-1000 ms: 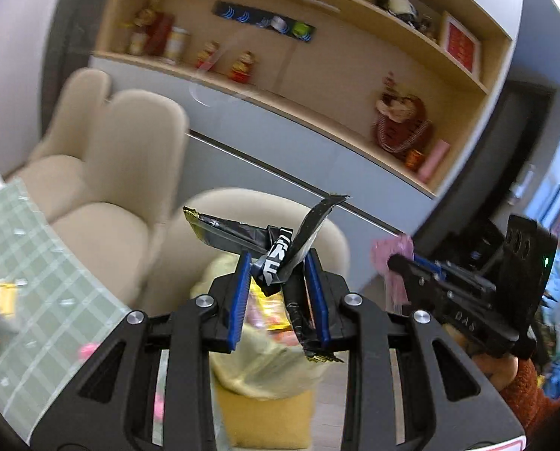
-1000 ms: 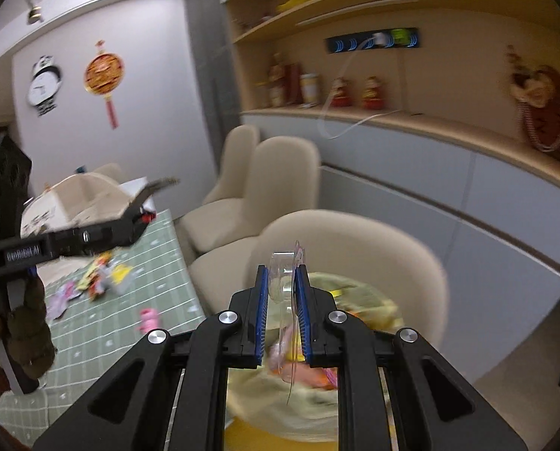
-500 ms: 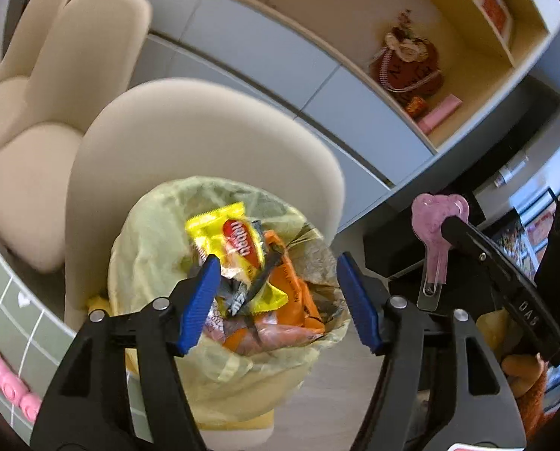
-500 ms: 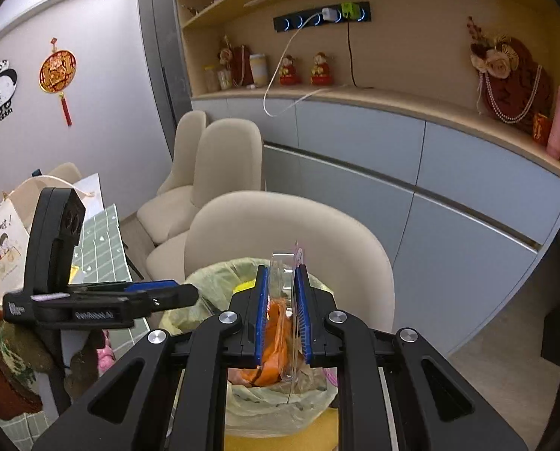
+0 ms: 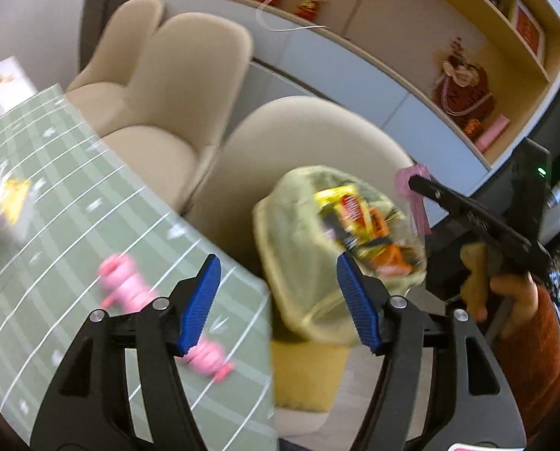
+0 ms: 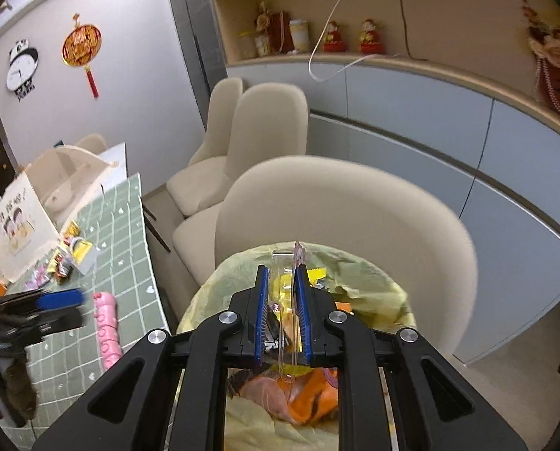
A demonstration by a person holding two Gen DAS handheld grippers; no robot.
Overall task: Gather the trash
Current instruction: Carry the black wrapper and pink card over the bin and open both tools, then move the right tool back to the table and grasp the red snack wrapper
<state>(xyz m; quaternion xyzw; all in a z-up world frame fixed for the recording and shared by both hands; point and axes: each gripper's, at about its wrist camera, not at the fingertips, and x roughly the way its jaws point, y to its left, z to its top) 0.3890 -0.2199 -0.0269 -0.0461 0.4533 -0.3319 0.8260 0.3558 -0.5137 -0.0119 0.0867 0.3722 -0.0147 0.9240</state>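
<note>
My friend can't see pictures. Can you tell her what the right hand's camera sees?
The right gripper is shut on a clear plastic pack right above a trash bin with a yellow bag full of wrappers. A beige chair stands behind the bin. To the left, a green checked table holds more wrappers and a pink toy.

The mouth of the lined bin (image 6: 358,282) is left open from above, though it is partly filled with wrappers (image 6: 310,394). It is hemmed in behind by a chair back (image 6: 347,203) and on one side by the surface (image 6: 129,248), where a pink pack (image 6: 107,323) is laid at the edge.
</note>
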